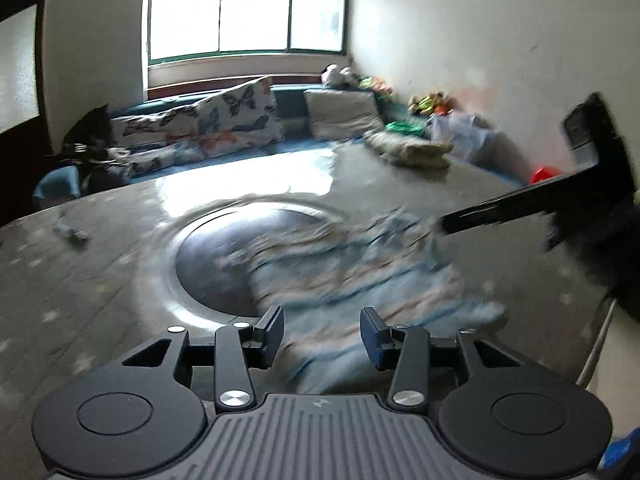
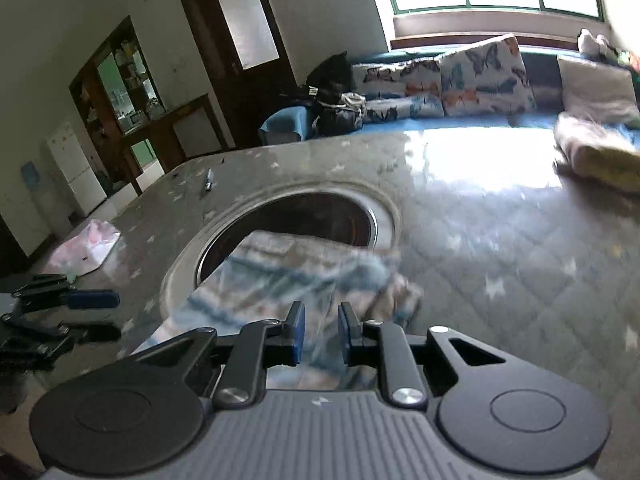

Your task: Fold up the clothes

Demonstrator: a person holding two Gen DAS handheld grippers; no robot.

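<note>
Left wrist view — left gripper (image 1: 322,334): we see its jaws standing apart, nothing clamped between the pads; the cloth lies below and ahead of the gap.
Left wrist view — striped garment (image 1: 360,264): blue, beige and white bands, blurred, spread on the table just ahead of our left gripper; its far edge overlaps the round recess.
Left wrist view — table (image 1: 100,272): grey quilted cover with pale star marks, glare across the far part.
Left wrist view — round recess (image 1: 208,264): dark disc with a metal rim set into the table, left of centre, partly under the garment.
Left wrist view — right gripper (image 1: 448,226): we see it enter from the right as a dark bar, its tip at the garment's right edge; from here we cannot tell how its jaws stand.
Left wrist view — folded pile (image 1: 412,148): yellowish cloth at the table's far right.
Right wrist view — right gripper (image 2: 322,334): jaws drawn narrow, with a fold of the striped garment (image 2: 280,280) running between the blue pads — we read this as a grip on the cloth.
Right wrist view — left gripper (image 2: 94,314): low at the left edge, fingers spread, one blue pad showing, beside the garment's left edge.
Right wrist view — round recess (image 2: 320,212): beyond the garment, which covers its near side.
Right wrist view — plastic bag (image 2: 88,246): pinkish, near the table's left corner.
Right wrist view — butterfly cushions (image 2: 484,76): on a blue sofa behind the table, under the window.
</note>
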